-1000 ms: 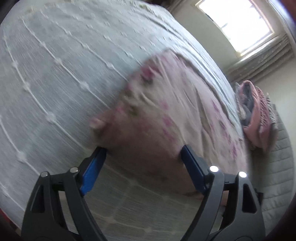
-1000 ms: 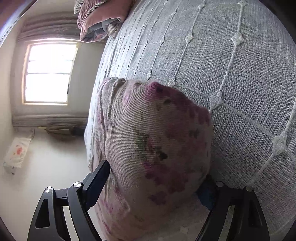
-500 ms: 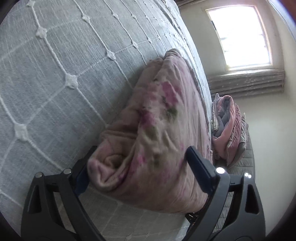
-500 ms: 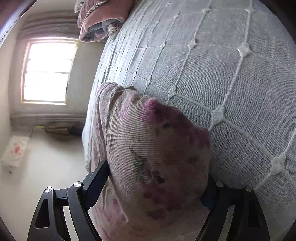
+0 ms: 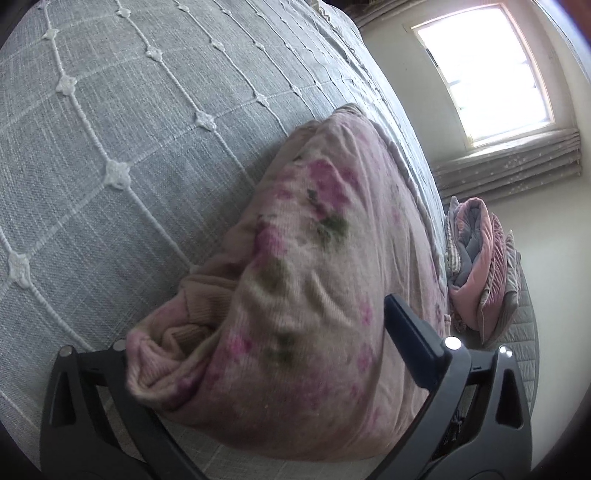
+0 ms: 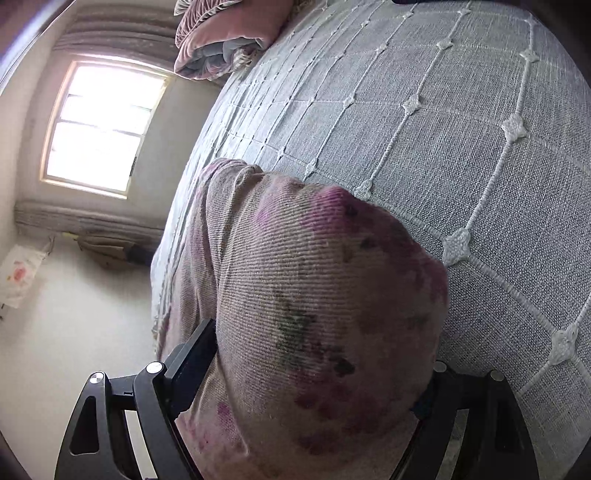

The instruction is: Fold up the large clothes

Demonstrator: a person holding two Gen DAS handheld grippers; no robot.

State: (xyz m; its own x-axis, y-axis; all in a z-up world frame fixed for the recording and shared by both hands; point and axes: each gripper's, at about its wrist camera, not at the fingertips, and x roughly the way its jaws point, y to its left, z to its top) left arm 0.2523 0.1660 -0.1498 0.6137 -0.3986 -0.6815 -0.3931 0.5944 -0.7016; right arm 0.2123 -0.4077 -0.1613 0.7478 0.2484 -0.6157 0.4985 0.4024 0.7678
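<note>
A pink floral knit garment (image 5: pixel 314 266), folded into a thick bundle, lies on the grey quilted bedspread (image 5: pixel 110 129). My left gripper (image 5: pixel 258 347) straddles one end of the bundle, its fingers wide apart with the cloth bulging between them. My right gripper (image 6: pixel 314 369) straddles the other end of the garment (image 6: pixel 314 288) the same way, fingers wide, right finger mostly hidden by cloth. Neither pair of fingers visibly pinches the cloth.
A stack of folded pink and grey bedding (image 5: pixel 476 266) sits at the bed's far end, also in the right wrist view (image 6: pixel 221 33). A bright window (image 5: pixel 484 70) and curtains are on the far wall. Floor lies beside the bed (image 6: pixel 74 314).
My left gripper has swung down and pushed in around the garment's end, which now fills the space between its fingers. My right gripper has stayed around its end, shifting slightly.
</note>
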